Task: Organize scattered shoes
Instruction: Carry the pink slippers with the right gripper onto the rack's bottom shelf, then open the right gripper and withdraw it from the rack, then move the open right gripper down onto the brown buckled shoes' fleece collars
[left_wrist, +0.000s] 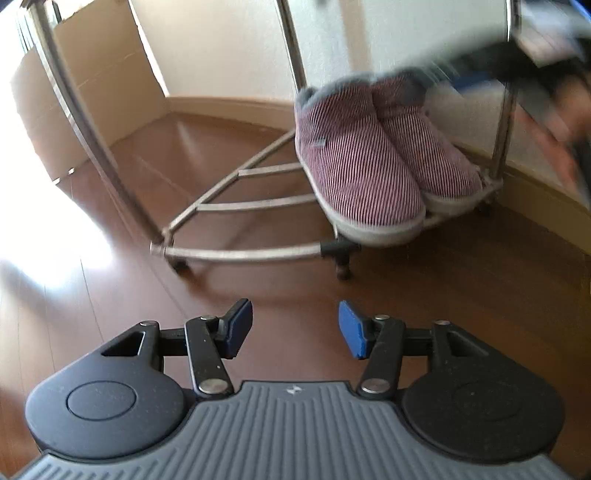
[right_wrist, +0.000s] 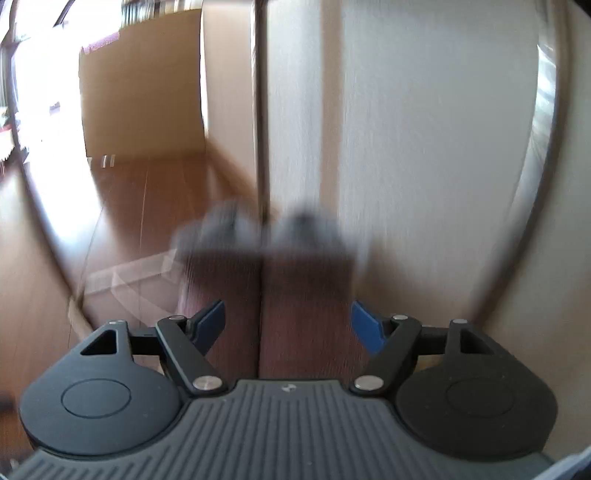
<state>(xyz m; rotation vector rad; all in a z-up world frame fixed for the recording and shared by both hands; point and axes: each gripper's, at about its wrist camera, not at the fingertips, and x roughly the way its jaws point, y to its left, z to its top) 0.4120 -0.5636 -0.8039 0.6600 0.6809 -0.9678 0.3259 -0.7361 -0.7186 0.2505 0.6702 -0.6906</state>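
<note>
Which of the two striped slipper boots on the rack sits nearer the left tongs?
The boot on the left of the pair: its toe overhangs the front bar of the metal rack, closest to the open left tongs. Its partner sits further back.

Pair of striped ankle slipper-boots on rack, lowest tier.

Two slipper-boots (left_wrist: 373, 155) with fine maroon-and-white stripes, grey fleece collars and pale grey soles stand upright, side by side and touching, on the bars at the right end of the metal shoe rack (left_wrist: 243, 205). Toes overhang the front rail. In the right wrist view they are heavily blurred.
</note>
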